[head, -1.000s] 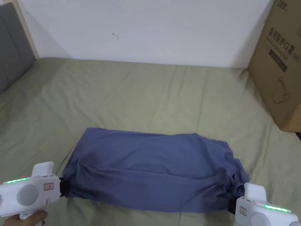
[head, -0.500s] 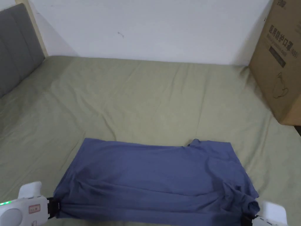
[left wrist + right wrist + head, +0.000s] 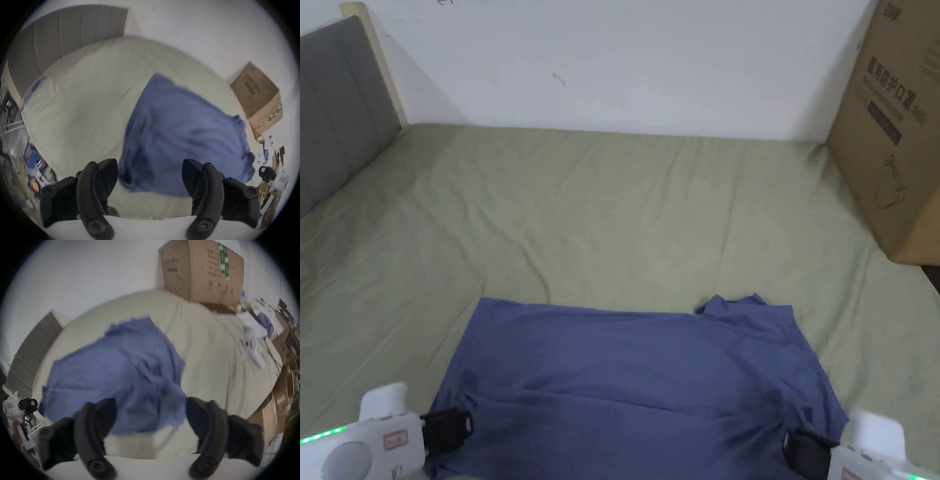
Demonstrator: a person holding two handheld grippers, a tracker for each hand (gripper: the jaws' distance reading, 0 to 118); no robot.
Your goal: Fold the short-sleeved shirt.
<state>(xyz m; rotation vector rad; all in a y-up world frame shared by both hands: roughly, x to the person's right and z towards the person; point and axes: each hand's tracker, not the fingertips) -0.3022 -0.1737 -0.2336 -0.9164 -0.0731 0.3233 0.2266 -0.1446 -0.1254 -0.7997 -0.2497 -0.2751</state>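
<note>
Your shirt lies spread on the bed, near edge toward you, its long side running left to right, with a small bunched flap poking up at the far right corner. Both claws are spread wide and grip nothing: the left claw hangs just off the near left corner, the right claw just over the near right corner, and each gripper view shows cloth lying loose between parted jaws.

This looks like the pause between folds, so use it to tidy before you take hold again. The creases running across the near half and the puckers by the right corner should be flattened, or they will be locked into the next fold. Smooth the stray flap down too.

When you grip, take each corner through all its layers, at matching spots on both sides, so the edge lifts level. Carry it in one even sweep and set it down square on the opposite edge. The box stands well clear at the far right.
</note>
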